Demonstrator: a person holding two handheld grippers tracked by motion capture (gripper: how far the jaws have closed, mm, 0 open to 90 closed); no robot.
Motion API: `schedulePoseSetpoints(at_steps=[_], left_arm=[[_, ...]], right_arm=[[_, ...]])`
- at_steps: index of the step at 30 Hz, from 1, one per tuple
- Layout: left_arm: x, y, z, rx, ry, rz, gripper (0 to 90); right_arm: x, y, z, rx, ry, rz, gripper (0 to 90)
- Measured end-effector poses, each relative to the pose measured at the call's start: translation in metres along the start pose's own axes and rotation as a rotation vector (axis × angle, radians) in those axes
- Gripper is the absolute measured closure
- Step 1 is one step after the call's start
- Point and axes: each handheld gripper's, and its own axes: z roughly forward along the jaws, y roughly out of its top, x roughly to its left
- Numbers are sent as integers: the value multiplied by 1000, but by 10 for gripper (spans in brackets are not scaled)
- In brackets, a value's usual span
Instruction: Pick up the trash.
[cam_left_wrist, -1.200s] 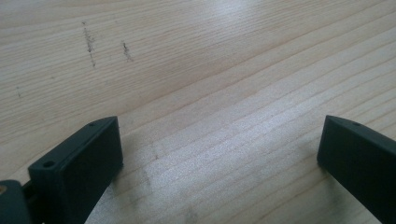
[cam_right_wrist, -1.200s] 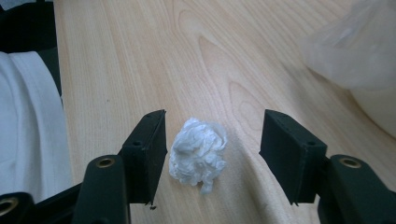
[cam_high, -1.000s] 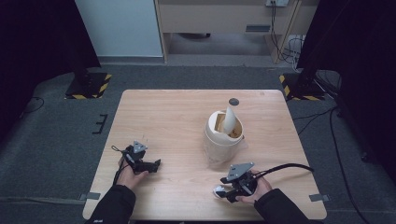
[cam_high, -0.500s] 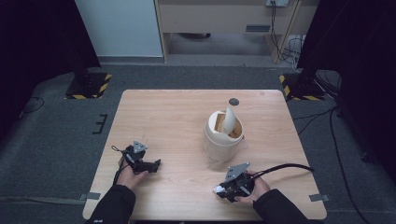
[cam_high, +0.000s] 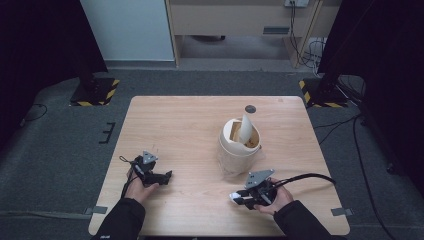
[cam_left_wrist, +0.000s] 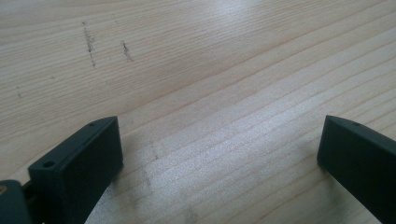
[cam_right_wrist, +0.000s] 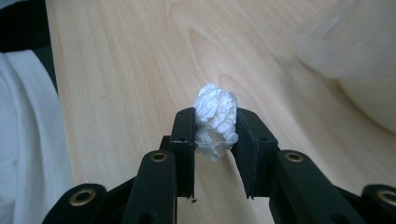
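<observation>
1. Grey carpet and dark curtains surround the pale wooden desk, which carries a cream round bin with a swing lid slightly right of centre and a small dark disc at its far edge, toward 12 o'clock from the bin.
2. At the desk's near right, about 5 o'clock from the bin, the right gripper has just been closing its jaws, and they now pinch a crumpled white paper ball between the pads. In the high view the ball shows as a white speck at the tip of that gripper, low over the wood.
3. The left gripper rests at the near left, around 8 o'clock from the bin. In its own view its jaws stand spread wide over bare wood grain, nothing between them.
4. Judging by this, the pick-up step looks complete: the paper is gripped but not yet lifted clear.
5. The next move probably calls for raising the ball, carrying it toward 11 o'clock to the bin, and pushing it past the tilted white lid flap before letting go. The wad is light and springy, so a firm pinch matters.
</observation>
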Motion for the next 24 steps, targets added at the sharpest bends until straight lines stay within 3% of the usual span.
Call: schedulePoseSetpoints(at_steps=[4, 18, 24], left_arm=[[0, 0, 0, 0, 0, 0, 0], [0, 0, 0, 0, 0, 0, 0], [0, 0, 0, 0, 0, 0, 0]], right_arm=[[-3, 2, -7, -28, -29, -2, 699], [-7, 8, -23, -128, -55, 11, 692], [-13, 6, -33, -175, -75, 39, 690]])
